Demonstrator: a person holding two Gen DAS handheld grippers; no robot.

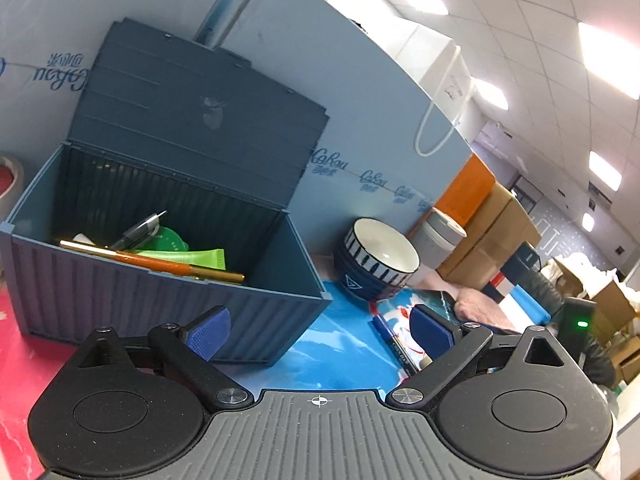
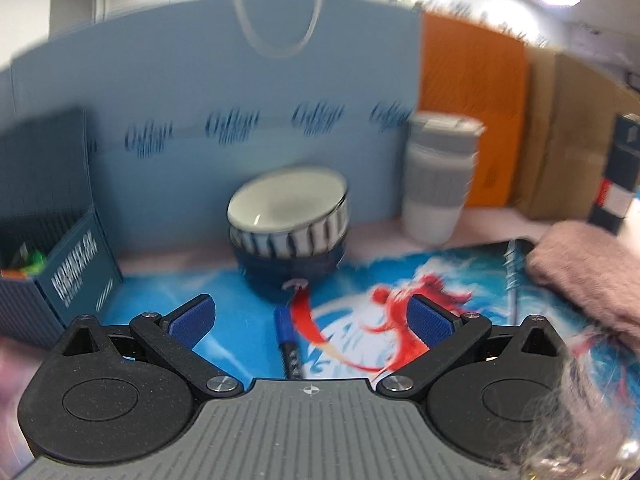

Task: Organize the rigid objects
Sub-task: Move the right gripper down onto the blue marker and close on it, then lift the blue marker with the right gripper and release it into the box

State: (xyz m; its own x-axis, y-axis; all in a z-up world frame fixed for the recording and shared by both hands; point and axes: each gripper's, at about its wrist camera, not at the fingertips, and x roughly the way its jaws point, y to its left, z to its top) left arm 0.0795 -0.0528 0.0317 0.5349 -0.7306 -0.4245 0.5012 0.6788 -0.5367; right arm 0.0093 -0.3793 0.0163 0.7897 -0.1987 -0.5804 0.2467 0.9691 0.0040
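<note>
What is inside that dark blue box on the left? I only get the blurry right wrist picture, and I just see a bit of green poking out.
Observer: The left wrist view looks into the storage box. A green tube lies in it.
Operator: Anything else in there?
Observer: Yes, an orange pencil lies across the tube, and a dark pen leans behind it.
Operator: Does the box have a lid?
Observer: It does. The lid stands open, tipped back against the blue wall panel.
Operator: Is the other gripper holding something?
Observer: No. The left gripper is open with nothing between its pads, in front of the box.
</note>
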